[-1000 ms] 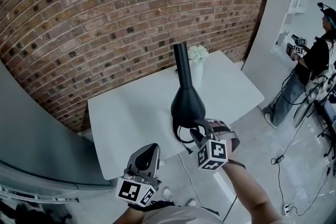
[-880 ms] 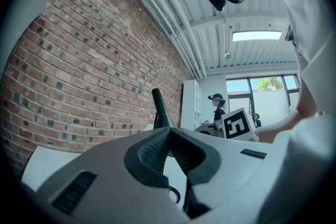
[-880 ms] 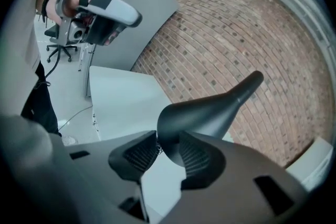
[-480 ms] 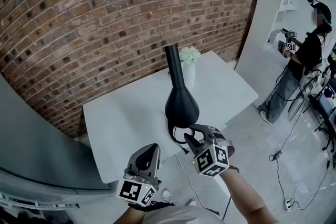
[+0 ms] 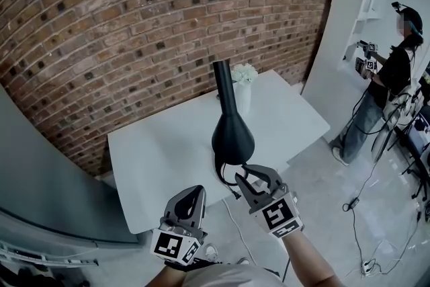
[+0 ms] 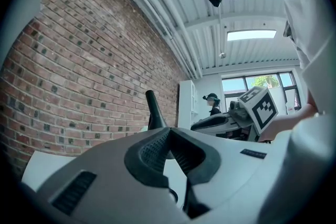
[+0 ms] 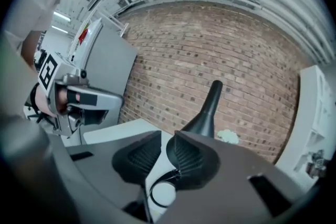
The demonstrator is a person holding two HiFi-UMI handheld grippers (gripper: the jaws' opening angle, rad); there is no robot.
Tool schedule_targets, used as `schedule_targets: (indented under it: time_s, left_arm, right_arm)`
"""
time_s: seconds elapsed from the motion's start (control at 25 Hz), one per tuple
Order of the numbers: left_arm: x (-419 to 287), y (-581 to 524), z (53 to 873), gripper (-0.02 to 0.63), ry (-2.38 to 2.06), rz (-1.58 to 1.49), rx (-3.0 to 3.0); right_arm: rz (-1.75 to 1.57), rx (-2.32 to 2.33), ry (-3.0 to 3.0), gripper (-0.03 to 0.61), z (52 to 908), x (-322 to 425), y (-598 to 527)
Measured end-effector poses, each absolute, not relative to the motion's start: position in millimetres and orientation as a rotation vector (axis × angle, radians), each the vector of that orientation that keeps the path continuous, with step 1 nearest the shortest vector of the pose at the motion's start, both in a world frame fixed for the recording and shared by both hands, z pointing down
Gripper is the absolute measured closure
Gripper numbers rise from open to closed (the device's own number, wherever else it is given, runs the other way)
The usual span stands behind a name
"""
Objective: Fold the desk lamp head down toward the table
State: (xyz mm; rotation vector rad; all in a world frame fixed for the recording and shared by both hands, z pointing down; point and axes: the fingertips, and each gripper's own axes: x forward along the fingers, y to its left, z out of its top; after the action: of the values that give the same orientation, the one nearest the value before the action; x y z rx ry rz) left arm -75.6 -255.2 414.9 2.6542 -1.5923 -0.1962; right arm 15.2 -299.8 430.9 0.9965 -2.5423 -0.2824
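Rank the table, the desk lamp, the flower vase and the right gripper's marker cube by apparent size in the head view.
1. Table
2. Desk lamp
3. Marker cube and flower vase: alike; cube nearer the camera, vase partly behind the lamp, so unranked.

One lamp (image 5: 232,134), one vase (image 5: 243,99), one table (image 5: 161,144), one person (image 5: 395,74).

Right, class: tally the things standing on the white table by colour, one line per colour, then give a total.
Black: 1, the desk lamp
White: 1, the vase of flowers
Total: 2
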Motion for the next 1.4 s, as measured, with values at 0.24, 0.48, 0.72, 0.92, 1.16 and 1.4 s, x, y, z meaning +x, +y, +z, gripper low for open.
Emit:
schedule_targets:
  time_s: [0.24,0.48,0.72,0.92,1.16,1.4]
  left_arm:
    - [-69.5,-249.3,413.2,0.606,-1.607,-0.194,2.66]
    - [-58.8,-239.8,411.5,0.606,-1.616,-0.184,2.663]
    - [-51.2,-228.1,414.7,0.606,-1.622,-0.168,2.657]
    - [-47.7,-217.9,419.0,0.606,-1.627,-0.153,2.644]
    - [-45.8,-206.6,420.9,0.606,-1.641,-0.14,2.631]
    - [-43.4,-197.4,423.5,0.606,-1.64,-0.128,2.623]
  right_arm:
    - [-0.213,1.061,-2.61,0.517,422.9,25.6,-280.8]
    - [-0.12,1.155,-2.628,0.529,427.7,53.5,-272.2]
    - [-0.041,1.21,-2.686,0.545,424.6,64.2,-257.3]
    - [0.053,1.236,-2.753,0.557,424.1,66.9,-241.3]
    - [0.139,1.218,-2.804,0.561,426.8,63.1,-226.8]
    - [0.182,1.215,-2.827,0.561,424.0,63.6,-217.1]
